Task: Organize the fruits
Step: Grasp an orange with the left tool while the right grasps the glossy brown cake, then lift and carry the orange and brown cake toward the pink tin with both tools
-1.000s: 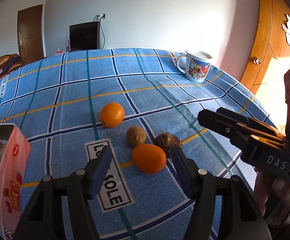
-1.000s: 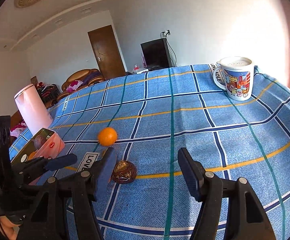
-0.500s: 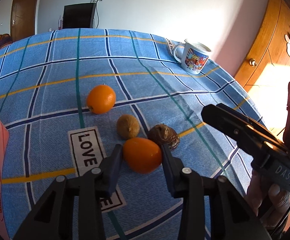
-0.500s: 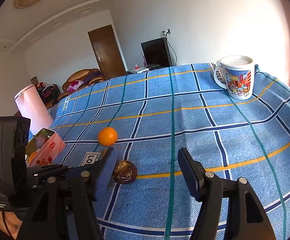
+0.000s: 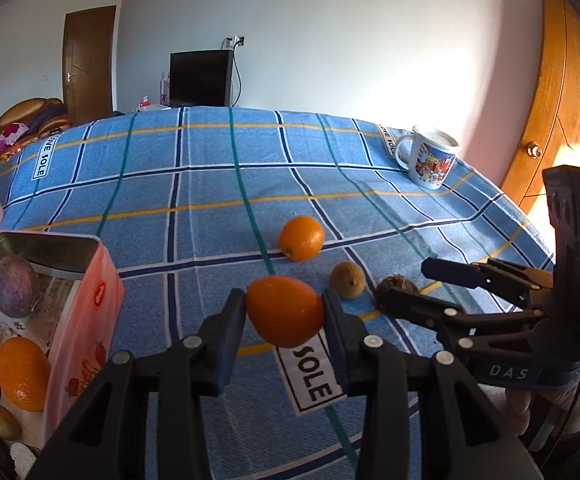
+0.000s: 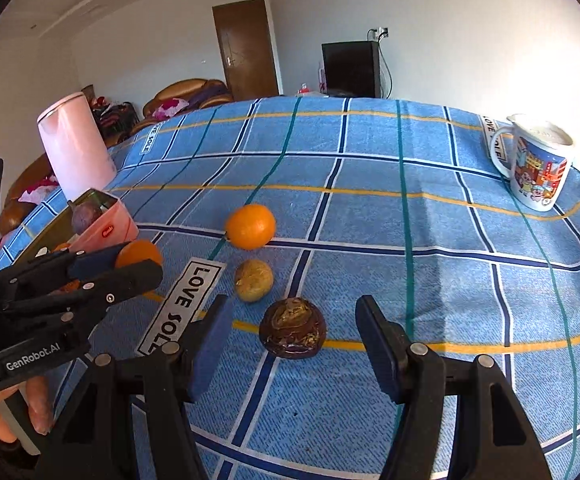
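My left gripper is shut on an orange and holds it above the blue checked cloth; it also shows in the right wrist view. A second orange, a small yellow-brown fruit and a dark brown wrinkled fruit lie on the cloth. My right gripper is open, its jaws standing either side of the dark brown fruit. A pink tin box at the left holds a purple fruit, an orange and other fruit.
A printed mug stands at the far right of the table. A pink kettle stands at the far left behind the box. A wooden door is to the right of the table.
My left gripper closed on the near orange, lifted it off the cloth and swung left toward the pink box. My right gripper moved in toward the dark brown fruit.
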`<state>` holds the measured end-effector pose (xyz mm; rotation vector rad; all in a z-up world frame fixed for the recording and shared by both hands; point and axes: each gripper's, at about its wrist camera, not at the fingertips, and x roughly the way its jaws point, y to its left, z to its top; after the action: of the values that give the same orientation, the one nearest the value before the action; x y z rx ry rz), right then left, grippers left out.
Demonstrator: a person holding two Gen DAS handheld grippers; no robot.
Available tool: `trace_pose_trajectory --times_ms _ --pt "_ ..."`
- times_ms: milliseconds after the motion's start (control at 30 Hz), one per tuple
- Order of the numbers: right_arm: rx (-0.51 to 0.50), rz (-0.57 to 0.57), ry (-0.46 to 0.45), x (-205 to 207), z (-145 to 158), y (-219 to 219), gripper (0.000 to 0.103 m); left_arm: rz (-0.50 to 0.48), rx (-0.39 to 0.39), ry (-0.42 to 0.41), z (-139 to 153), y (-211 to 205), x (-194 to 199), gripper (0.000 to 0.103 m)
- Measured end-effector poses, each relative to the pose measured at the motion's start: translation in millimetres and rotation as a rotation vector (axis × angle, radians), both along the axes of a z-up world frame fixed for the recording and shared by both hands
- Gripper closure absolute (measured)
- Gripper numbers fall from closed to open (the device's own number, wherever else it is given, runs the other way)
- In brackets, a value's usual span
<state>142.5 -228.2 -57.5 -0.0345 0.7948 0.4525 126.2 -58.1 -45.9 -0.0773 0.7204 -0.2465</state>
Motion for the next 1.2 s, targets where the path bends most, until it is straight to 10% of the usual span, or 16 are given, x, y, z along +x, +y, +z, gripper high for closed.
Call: trace_pose_trajectory --times_ms 300,1200 --pt "-0.014 0.045 0.095 11.0 -14.2 8.2 0.063 0.004 -0.023 -0.022 2.9 4.6 -4.3 0.063" --pt "0.082 0.05 -0.185 -26.6 23.6 -5.0 0.063 0.056 0.013 -0.189 19.7 5.1 -30.0 0.063"
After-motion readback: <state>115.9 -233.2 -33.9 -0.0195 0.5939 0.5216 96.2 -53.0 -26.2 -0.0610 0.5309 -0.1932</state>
